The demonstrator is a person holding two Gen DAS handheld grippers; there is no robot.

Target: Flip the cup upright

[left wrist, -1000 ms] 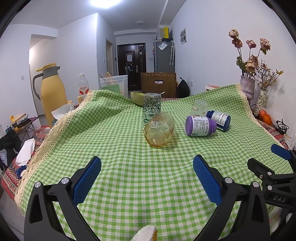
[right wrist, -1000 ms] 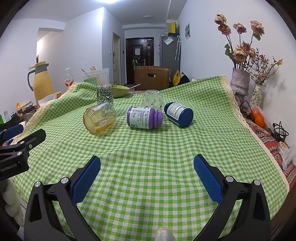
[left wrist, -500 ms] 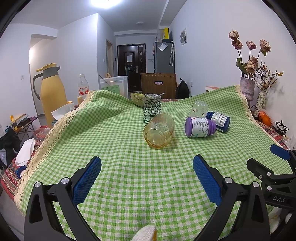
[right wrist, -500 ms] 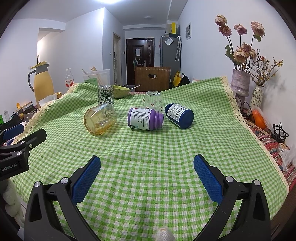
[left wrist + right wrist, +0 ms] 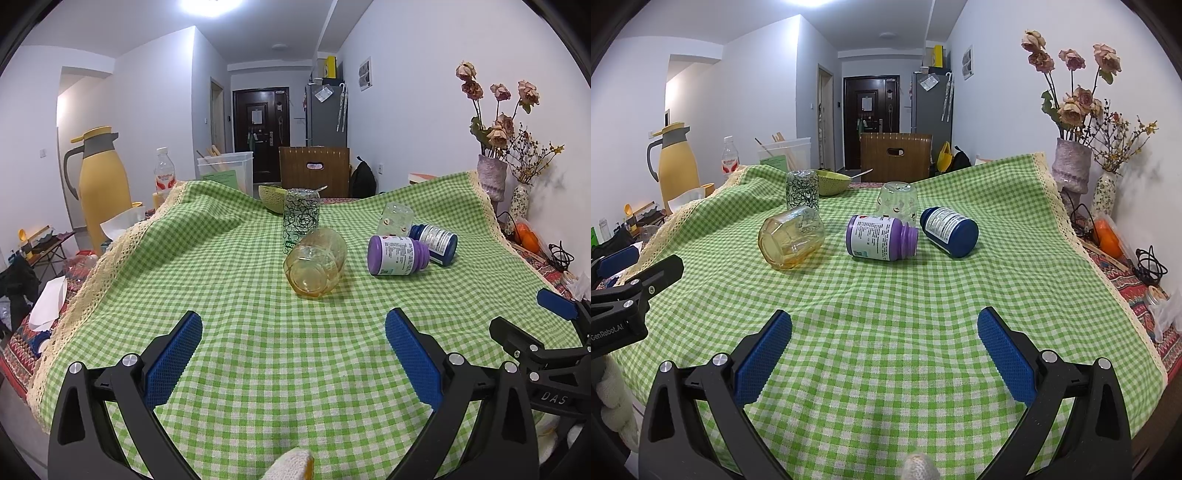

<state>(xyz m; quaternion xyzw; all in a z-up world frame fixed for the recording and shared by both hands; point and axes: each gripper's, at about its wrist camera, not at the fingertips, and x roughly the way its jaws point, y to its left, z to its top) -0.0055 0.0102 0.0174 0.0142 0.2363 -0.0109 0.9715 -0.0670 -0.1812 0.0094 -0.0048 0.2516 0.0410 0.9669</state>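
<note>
An amber glass cup [image 5: 316, 261] lies on its side on the green checked tablecloth, its base toward me; it also shows in the right wrist view [image 5: 791, 236]. A clear patterned glass [image 5: 301, 218] stands behind it. A small clear glass [image 5: 897, 202] stands upside down farther back. My left gripper [image 5: 293, 352] is open and empty, well short of the amber cup. My right gripper [image 5: 884, 350] is open and empty, near the table's front.
A purple bottle [image 5: 881, 238] and a blue bottle [image 5: 949, 230] lie on their sides right of the cup. A green bowl [image 5: 833, 181] sits at the back. A yellow jug [image 5: 99, 184] stands off the left edge, flower vases [image 5: 1071, 170] at the right edge.
Both grippers have crept slightly forward toward the objects; nothing on the table has moved.
</note>
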